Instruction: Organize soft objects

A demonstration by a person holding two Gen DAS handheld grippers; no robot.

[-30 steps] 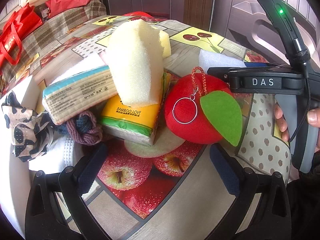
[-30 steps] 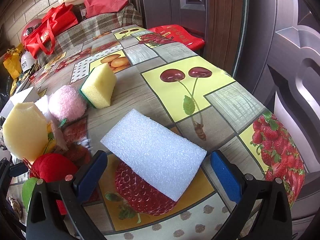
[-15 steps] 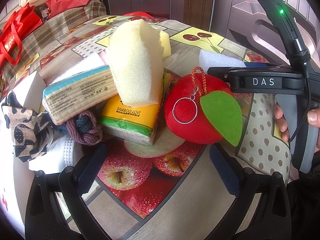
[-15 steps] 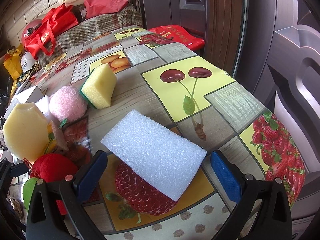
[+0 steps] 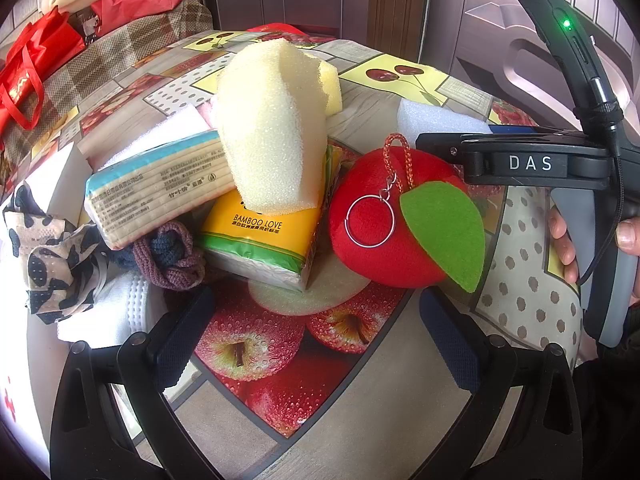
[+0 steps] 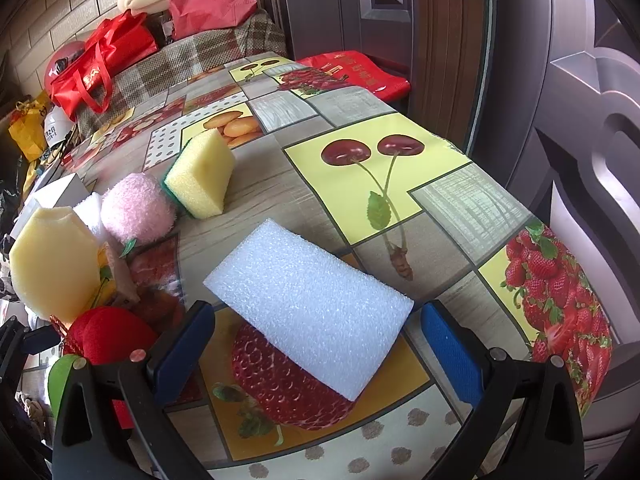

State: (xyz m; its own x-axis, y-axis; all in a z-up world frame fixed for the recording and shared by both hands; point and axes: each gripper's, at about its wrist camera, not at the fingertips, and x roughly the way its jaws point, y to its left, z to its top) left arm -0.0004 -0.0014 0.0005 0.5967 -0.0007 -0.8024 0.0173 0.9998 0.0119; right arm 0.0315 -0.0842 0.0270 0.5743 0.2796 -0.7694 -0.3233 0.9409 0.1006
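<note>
In the left wrist view my left gripper (image 5: 316,332) is open and empty, just short of a pile: a red plush apple (image 5: 384,220) with a green leaf, a pale yellow sponge (image 5: 272,128) leaning on a yellow tissue pack (image 5: 260,244), a white tissue pack (image 5: 160,188) and knitted bands (image 5: 172,252). In the right wrist view my right gripper (image 6: 318,344) is open, its fingers on either side of the near end of a white foam block (image 6: 312,304) lying flat. A yellow sponge (image 6: 202,176) and a pink plush ball (image 6: 136,210) lie beyond.
A spotted cloth (image 5: 48,256) and white towel (image 5: 116,316) lie left of the pile. The fruit-print table (image 6: 440,216) ends close on the right by a door. Red bags (image 6: 100,68) sit on a checked seat behind. The right gripper's body (image 5: 532,164) reaches in beside the apple.
</note>
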